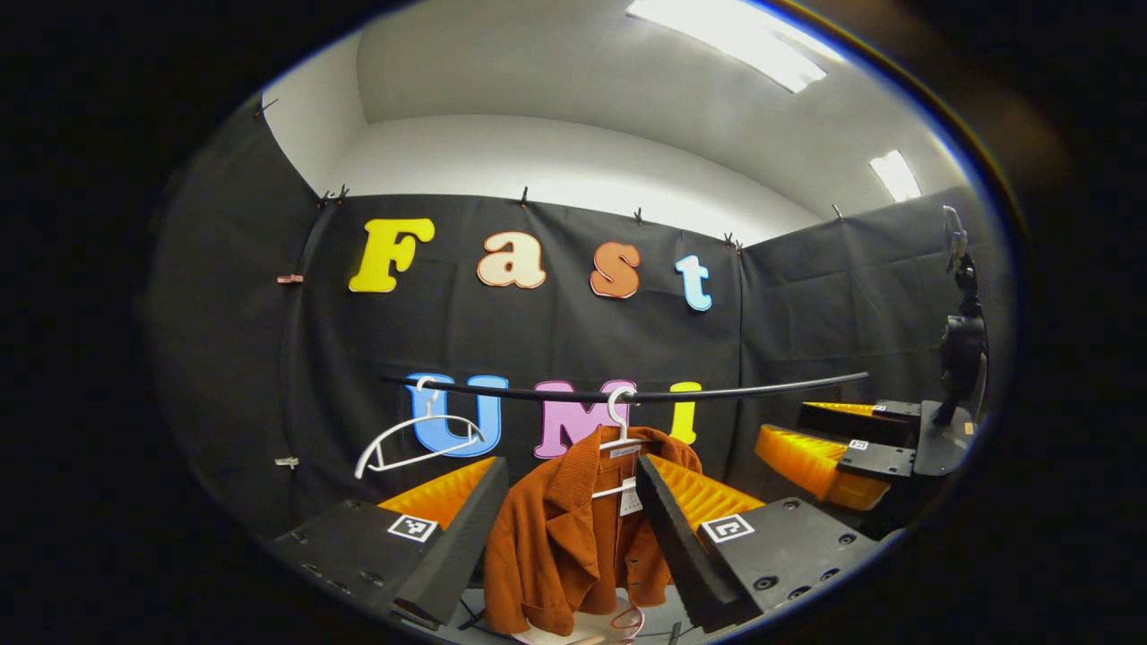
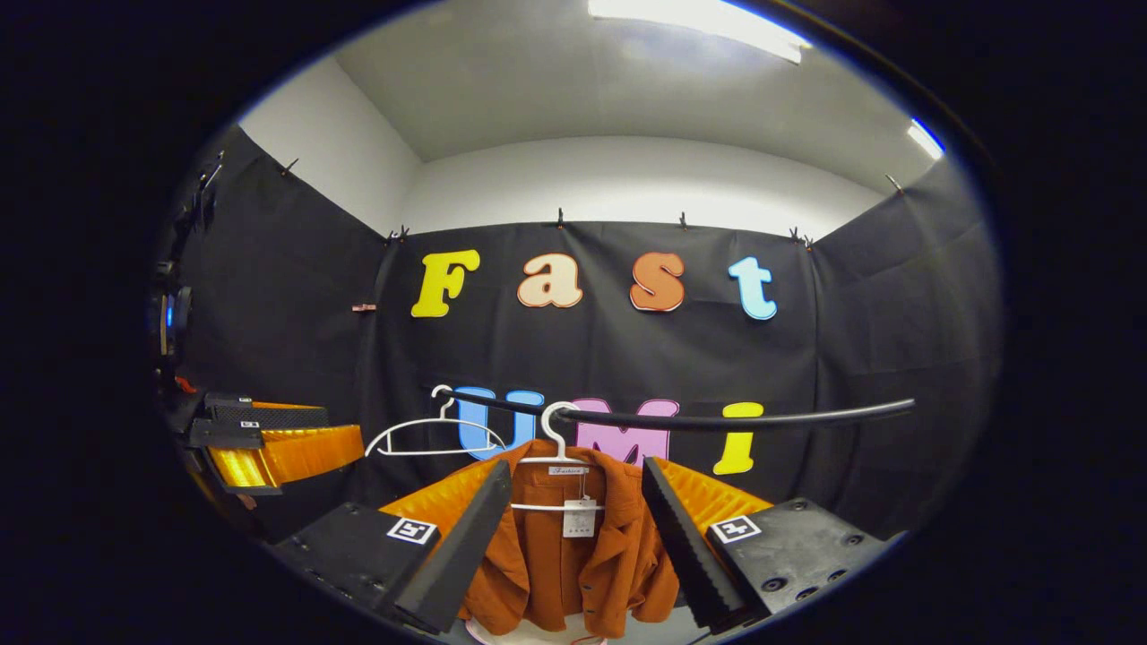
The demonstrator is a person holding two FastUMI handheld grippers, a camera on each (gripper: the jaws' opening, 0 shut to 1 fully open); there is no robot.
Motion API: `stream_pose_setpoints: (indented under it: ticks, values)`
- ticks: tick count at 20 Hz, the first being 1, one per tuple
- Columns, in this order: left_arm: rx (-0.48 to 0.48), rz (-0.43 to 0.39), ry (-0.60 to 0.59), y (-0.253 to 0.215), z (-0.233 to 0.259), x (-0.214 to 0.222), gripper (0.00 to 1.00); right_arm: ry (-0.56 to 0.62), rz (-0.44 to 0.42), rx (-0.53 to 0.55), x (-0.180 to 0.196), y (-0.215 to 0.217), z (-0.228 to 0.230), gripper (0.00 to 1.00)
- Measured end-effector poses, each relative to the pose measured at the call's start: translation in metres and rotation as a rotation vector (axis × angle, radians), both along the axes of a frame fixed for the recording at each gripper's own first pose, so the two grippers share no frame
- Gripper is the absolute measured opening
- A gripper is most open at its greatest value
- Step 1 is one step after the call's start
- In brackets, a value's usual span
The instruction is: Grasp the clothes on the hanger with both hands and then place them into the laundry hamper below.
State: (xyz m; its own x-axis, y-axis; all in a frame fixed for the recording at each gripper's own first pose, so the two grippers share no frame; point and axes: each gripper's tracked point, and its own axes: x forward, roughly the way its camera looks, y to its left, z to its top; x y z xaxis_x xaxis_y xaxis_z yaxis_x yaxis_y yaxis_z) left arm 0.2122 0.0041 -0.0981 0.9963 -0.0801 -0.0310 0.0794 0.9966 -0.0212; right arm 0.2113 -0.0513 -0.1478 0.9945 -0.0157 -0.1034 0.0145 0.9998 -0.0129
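Rust-brown jacket (image 1: 573, 528) on a white hanger (image 1: 618, 430) hooked over the black rail (image 1: 717, 391), framed at 6 o'clock between the spread fingers of the left gripper (image 1: 573, 537); right gripper (image 2: 573, 537) likewise spread, nothing between its fingers; an empty hanger (image 2: 435, 434) at 9 o'clock of the jacket

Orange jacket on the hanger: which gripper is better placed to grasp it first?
Probably the right gripper: the orange jacket hangs squarely between its open fingers. The left gripper, also open, sees it off-centre and at an angle. The margin is small.
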Motion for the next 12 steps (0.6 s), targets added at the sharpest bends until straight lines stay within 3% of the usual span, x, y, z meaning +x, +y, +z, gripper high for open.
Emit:
stream_pose_setpoints:
  ticks: [3, 6, 12]
  values:
    - [-0.024, 0.035, -0.015, -0.006, -0.027, 0.039, 0.92, 0.038, 0.027, 0.006, 0.032, -0.012, -0.045, 0.95]
    - [0.011, 0.043, -0.052, -0.015, -0.049, 0.063, 0.92, 0.053, 0.064, 0.024, 0.056, -0.016, -0.078, 0.95]
    - [-0.014, 0.049, -0.068, -0.034, -0.096, 0.088, 0.92, 0.049, 0.057, 0.045, 0.074, -0.035, -0.141, 0.95]
